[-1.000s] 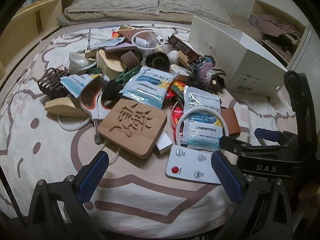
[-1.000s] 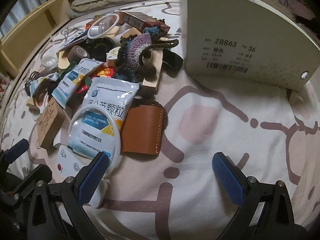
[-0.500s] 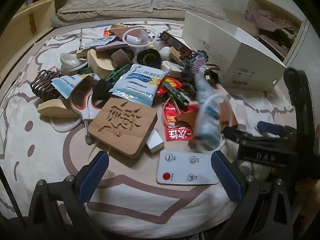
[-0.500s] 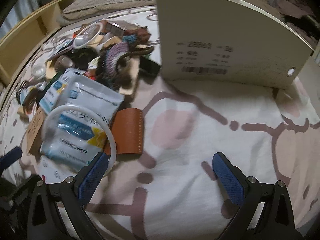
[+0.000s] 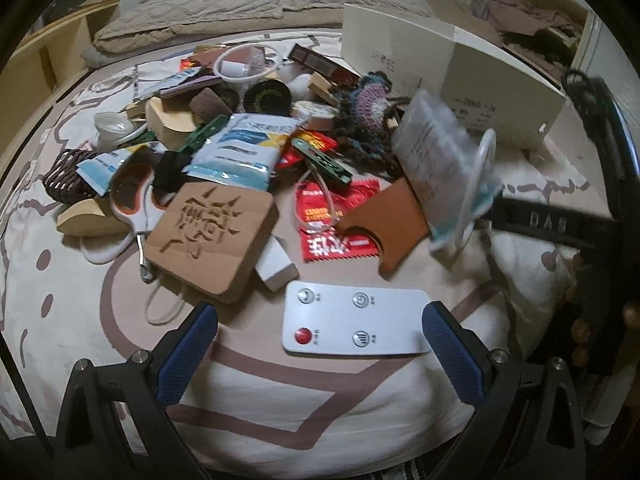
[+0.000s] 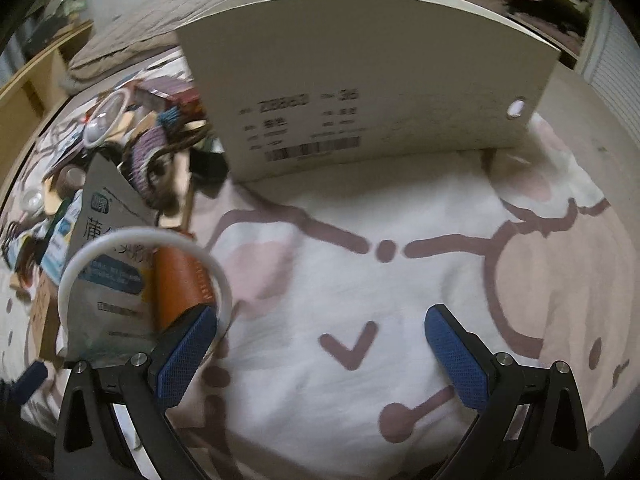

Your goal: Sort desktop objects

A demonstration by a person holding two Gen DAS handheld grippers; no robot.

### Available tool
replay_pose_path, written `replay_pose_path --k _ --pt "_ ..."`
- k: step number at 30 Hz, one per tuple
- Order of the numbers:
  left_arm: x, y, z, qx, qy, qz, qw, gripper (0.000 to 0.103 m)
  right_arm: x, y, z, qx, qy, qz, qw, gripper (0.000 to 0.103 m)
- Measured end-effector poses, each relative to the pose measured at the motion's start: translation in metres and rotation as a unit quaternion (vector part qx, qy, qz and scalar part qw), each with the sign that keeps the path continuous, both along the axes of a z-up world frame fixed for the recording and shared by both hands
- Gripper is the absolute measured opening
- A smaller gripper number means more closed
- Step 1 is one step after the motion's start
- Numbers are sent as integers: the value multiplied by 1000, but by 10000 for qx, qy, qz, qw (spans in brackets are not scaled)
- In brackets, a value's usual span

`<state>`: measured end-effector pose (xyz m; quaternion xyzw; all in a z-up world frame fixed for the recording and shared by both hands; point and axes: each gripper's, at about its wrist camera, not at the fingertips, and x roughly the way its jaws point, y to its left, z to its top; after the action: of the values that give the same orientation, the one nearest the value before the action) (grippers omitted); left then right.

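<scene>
A pile of small objects lies on the bedsheet. My left gripper (image 5: 320, 344) is open and empty, just above a white remote (image 5: 356, 320). My right gripper (image 6: 320, 348) has its jaws wide apart. A white ring (image 6: 144, 276) hangs over its left finger (image 6: 188, 356) with a medicine sachet (image 6: 108, 276) caught in it, both lifted off the bed. They also show in the left wrist view, the ring (image 5: 476, 184) and sachet (image 5: 436, 156) tilted in the air. A brown leather sleeve (image 5: 384, 220) lies below them.
A white shoebox (image 6: 372, 84) stands upright behind the right gripper. The pile holds a carved wooden block (image 5: 212, 232), scissors (image 5: 132, 204), another blue-white sachet (image 5: 248, 148), red packets (image 5: 332, 216), a crocheted piece (image 5: 368, 108) and a wicker basket (image 5: 64, 176). Pillows (image 5: 248, 4) lie at the back.
The ring and sachet lay flat beside the remote; they have been lifted and tilted up to the right on the right gripper's finger, uncovering the brown sleeve and red packets.
</scene>
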<state>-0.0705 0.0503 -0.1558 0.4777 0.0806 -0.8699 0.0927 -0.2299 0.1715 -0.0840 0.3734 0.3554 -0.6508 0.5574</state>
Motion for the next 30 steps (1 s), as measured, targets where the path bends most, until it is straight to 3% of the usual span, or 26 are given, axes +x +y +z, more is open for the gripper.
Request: replay_pose_path --k 15,23,30 --pt "-7 19 -16 -237 -147 -70 9996 103 -25 0 9 -226 -419 -582 9972 103" --pt "-7 16 -21 -86 -192 7 9998 103 -35 -5 20 -518 -984 -717 9912 103" --pt "-7 16 -23 -39 -157 58 9999 103 -50 6 30 -772 -1059 -999 9863 103"
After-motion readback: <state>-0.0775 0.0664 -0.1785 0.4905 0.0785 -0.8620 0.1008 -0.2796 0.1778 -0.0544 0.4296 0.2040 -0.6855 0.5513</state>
